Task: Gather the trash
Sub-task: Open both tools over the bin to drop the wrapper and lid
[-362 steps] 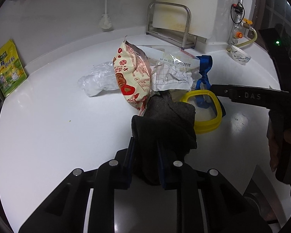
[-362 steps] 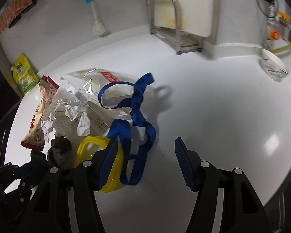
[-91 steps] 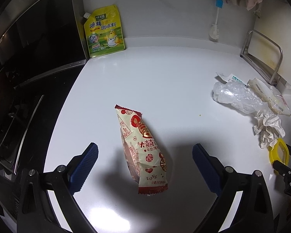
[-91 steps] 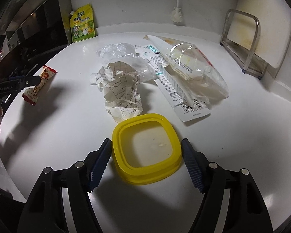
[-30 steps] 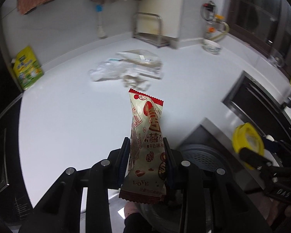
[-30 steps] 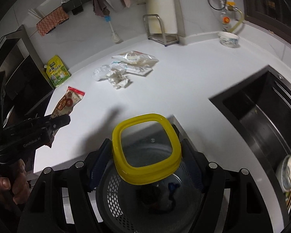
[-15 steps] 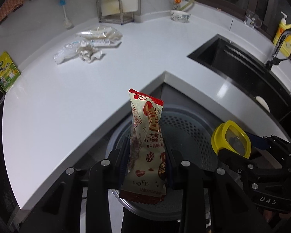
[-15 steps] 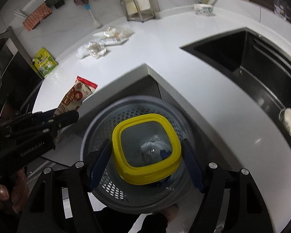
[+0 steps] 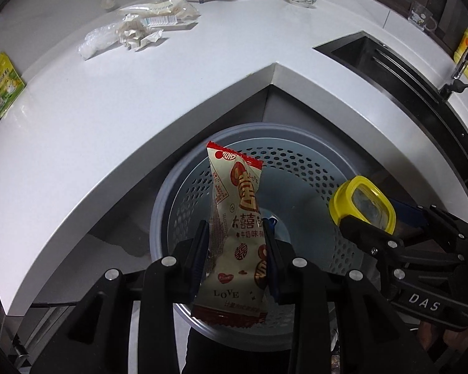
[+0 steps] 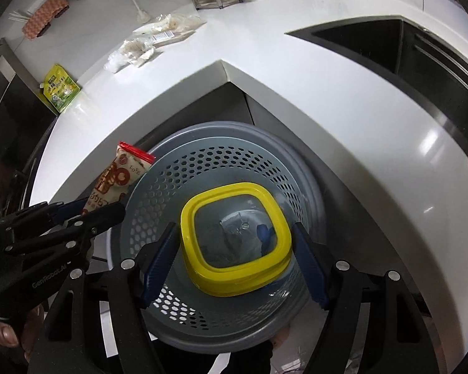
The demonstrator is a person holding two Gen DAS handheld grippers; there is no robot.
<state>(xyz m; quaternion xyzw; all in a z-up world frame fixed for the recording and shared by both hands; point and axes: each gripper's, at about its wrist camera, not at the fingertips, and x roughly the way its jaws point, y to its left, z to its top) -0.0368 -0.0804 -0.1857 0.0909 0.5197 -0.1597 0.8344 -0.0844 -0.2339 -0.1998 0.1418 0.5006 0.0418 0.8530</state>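
Note:
My left gripper (image 9: pixel 235 243) is shut on a red and cream snack wrapper (image 9: pixel 237 218) and holds it upright over the grey perforated trash basket (image 9: pixel 296 168). My right gripper (image 10: pixel 234 246) is shut on a yellow-rimmed clear lid (image 10: pixel 234 240) and holds it over the same basket (image 10: pixel 159 187). The lid also shows at the right of the left wrist view (image 9: pixel 362 202), and the wrapper at the left of the right wrist view (image 10: pixel 115 180). Blue scraps lie at the basket's bottom.
The basket stands on the floor below the corner of a white counter (image 9: pixel 140 99). Crumpled paper and clear plastic bags (image 9: pixel 140 28) lie on the counter's far side. A green pouch (image 9: pixel 1 84) leans at the left. A dark sink (image 9: pixel 374 59) is at the right.
Both grippers have carried the wrapper and lid off the counter and moved closer above the basket, which now fills more of both views.

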